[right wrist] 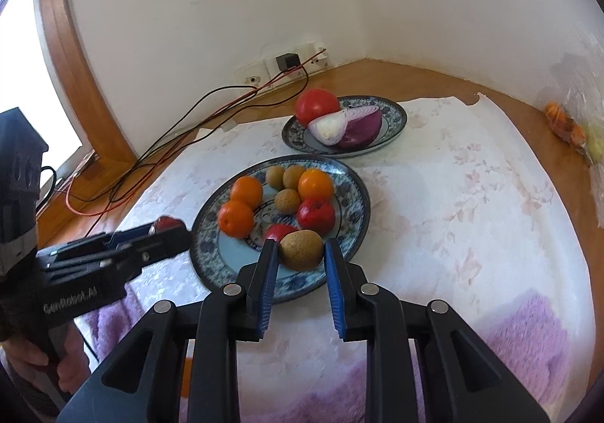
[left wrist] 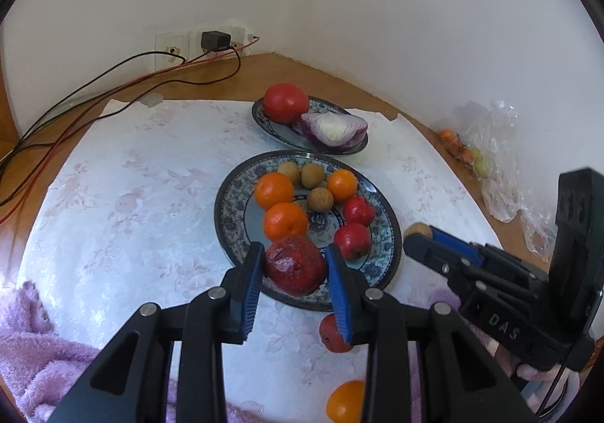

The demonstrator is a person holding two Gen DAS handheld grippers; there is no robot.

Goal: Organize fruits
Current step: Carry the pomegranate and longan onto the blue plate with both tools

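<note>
A patterned blue plate (left wrist: 385, 219) (right wrist: 355, 204) in the middle holds three oranges, three brown longans and two small red fruits. My left gripper (left wrist: 294, 264) is shut on a dark red wrinkled apple (left wrist: 296, 266) and holds it over the plate's near rim. My right gripper (right wrist: 301, 253) is shut on a brown kiwi (right wrist: 302, 249) over the plate's near edge; it also shows in the left wrist view (left wrist: 417, 234). A small red fruit (left wrist: 332, 336) and an orange (left wrist: 345, 400) lie on the cloth near me.
A second patterned plate (left wrist: 271, 125) (right wrist: 396, 117) behind holds a tomato (left wrist: 285, 102) and a half red onion (left wrist: 334, 128). Cables (left wrist: 94, 98) run from wall sockets at the back left. A plastic bag (left wrist: 490, 159) lies at the right. A purple towel (left wrist: 34, 347) is at the near edge.
</note>
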